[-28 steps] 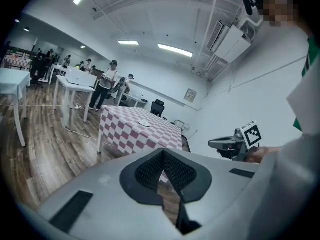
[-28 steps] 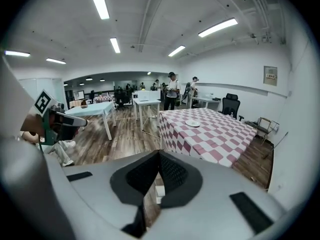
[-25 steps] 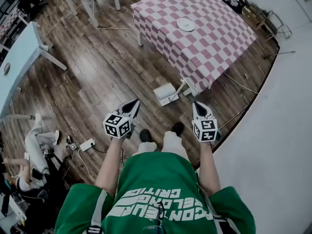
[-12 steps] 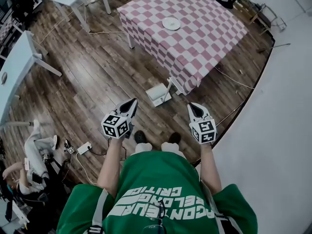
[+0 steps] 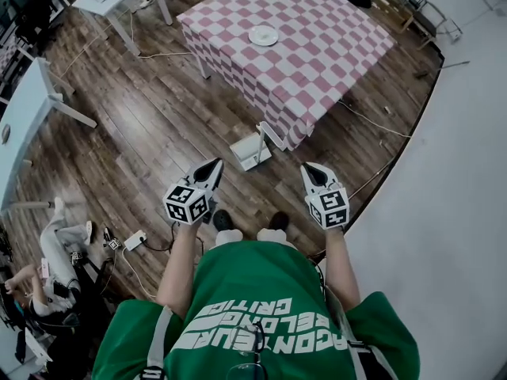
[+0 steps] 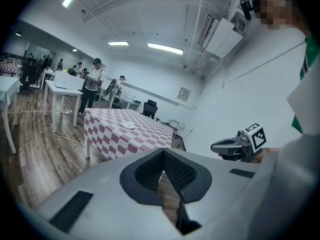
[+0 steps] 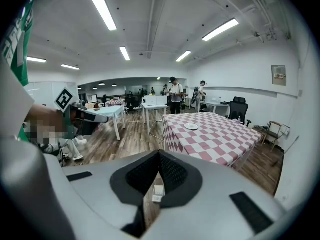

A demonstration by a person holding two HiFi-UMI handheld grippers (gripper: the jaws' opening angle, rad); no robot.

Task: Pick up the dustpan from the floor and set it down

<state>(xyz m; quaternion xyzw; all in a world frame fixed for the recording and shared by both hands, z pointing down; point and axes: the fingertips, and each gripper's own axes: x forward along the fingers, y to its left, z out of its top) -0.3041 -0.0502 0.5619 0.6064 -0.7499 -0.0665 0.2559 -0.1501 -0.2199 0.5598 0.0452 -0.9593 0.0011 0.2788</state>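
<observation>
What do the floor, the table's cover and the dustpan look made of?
Floor: wood or wood-look planks with a glossy finish; plank seams, grain and glare show.
Table cover: likely cloth or vinyl in pink-and-white checks; its edge hangs over the sides.
Dustpan: probably white plastic, smooth and matte, but too small to be sure.

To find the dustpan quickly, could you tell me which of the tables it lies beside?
The table with the pink-and-white checked cloth; the dustpan lies on the floor by its near corner. The other tables are plain white, further left.
</observation>
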